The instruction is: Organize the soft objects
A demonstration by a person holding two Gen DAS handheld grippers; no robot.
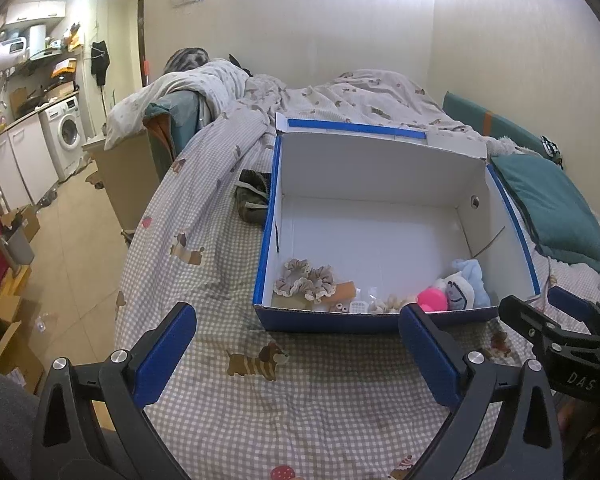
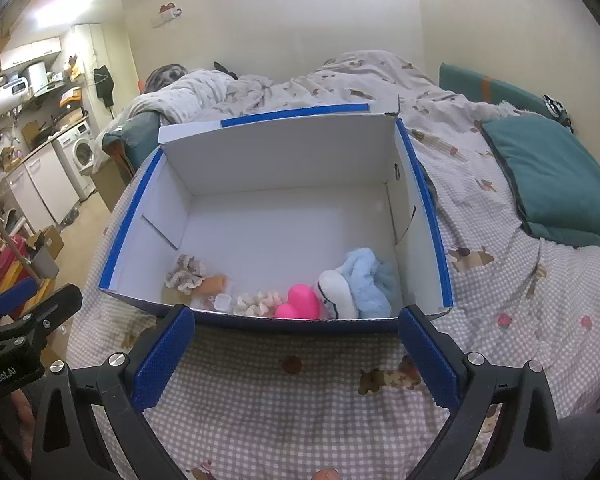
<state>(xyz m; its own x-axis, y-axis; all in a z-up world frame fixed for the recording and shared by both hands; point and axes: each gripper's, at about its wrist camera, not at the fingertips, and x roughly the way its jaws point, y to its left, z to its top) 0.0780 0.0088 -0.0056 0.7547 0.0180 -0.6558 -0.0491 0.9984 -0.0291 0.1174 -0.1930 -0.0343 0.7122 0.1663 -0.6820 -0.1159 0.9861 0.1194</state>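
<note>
A blue-and-white cardboard box (image 1: 380,168) stands open on the bed; it also shows in the right wrist view (image 2: 284,160). Along its near wall lie beige scrunchies (image 1: 304,280) (image 2: 186,272), an orange piece (image 1: 346,290) (image 2: 214,284), a cream scrunchie (image 2: 256,300), a pink toy (image 1: 432,299) (image 2: 300,298) and a white-and-light-blue plush (image 1: 466,284) (image 2: 358,284). My left gripper (image 1: 296,356) is open and empty, just short of the box's near left part. My right gripper (image 2: 296,356) is open and empty in front of the box's near wall.
The checked bedsheet with dog prints (image 1: 260,400) covers the bed. A teal pillow (image 1: 548,212) (image 2: 556,176) lies right of the box. A dark green cloth item (image 1: 252,196) lies left of the box. A rumpled duvet (image 1: 340,96) is behind. The bed edge drops to the floor (image 1: 72,248) on the left.
</note>
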